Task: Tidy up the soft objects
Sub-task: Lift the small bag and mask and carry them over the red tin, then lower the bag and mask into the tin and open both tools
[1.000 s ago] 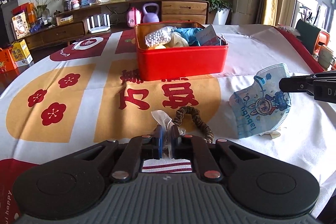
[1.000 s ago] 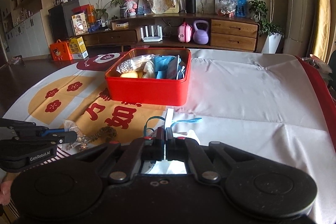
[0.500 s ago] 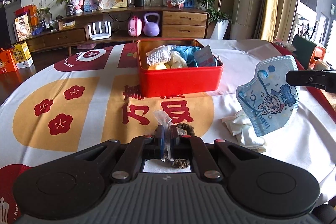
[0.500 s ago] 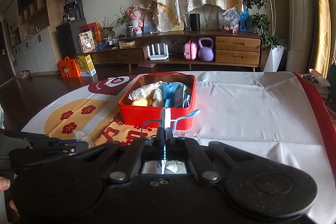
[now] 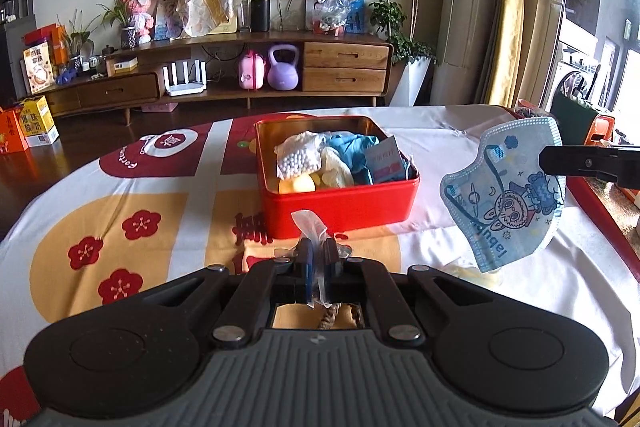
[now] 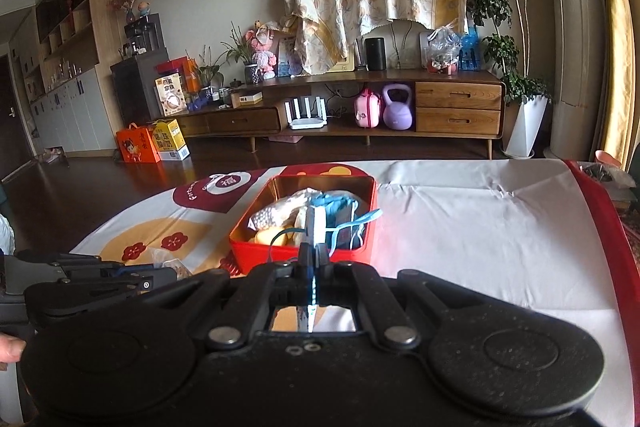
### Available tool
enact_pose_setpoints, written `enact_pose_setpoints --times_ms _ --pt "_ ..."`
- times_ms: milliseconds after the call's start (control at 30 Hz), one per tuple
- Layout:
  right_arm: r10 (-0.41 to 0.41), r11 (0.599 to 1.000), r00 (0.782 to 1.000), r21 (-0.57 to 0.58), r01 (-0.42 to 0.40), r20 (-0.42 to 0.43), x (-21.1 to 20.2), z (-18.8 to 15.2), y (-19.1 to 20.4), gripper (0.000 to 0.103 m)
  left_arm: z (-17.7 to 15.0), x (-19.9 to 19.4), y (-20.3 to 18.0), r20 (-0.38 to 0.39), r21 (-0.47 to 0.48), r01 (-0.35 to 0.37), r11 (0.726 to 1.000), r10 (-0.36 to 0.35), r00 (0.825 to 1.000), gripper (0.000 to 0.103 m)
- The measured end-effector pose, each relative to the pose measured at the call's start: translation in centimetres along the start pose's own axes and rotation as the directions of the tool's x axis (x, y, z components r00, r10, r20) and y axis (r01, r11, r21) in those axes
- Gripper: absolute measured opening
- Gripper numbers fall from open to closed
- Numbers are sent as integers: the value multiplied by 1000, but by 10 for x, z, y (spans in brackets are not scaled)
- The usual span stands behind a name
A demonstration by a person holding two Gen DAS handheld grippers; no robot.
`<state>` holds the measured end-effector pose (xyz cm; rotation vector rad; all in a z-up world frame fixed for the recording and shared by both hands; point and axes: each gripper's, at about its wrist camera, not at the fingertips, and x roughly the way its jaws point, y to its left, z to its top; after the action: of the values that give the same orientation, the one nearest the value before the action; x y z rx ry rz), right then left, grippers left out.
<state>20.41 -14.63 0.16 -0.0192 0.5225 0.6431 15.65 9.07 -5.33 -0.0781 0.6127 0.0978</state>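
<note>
A red tin box [image 5: 340, 205] holding several soft items stands mid-table; it also shows in the right wrist view [image 6: 366, 223]. My left gripper [image 5: 316, 253] is shut on a clear plastic bag [image 5: 310, 225] with a brown braided ring hanging below [image 5: 330, 317], held above the cloth in front of the box. My right gripper [image 6: 312, 253] is shut on a blue cartoon face mask [image 5: 506, 193], seen edge-on in its own view [image 6: 316, 223], hanging in the air right of the box.
The table has a white, red and yellow printed cloth [image 5: 120, 227]. A pale crumpled item [image 5: 478, 275] lies on the cloth below the mask. A wooden sideboard [image 6: 360, 115] stands beyond the table. The table's red edge [image 6: 600, 207] runs along the right.
Both grippers have risen off the cloth with their loads. The mask was lifted from the table and now hangs; the bag and ring were raised and brought closer to the box.
</note>
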Motion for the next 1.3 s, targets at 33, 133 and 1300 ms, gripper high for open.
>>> enact_pose_setpoints --times_ms 33,133,1300 --pt "0 1000 1000 1 0 1 2 3 -1 0 3 2 0 -1 0 2 1000 -2 1000 5" --pt "-1 1000 1000 2 1 7 7 12 -2 0 12 8 1 0 3 3 1000 -3 1000 5" --pt "58 996 997 73 -54 -54 144 64 -27 0 110 136 11 -1 65 14 998 -14 1000 5"
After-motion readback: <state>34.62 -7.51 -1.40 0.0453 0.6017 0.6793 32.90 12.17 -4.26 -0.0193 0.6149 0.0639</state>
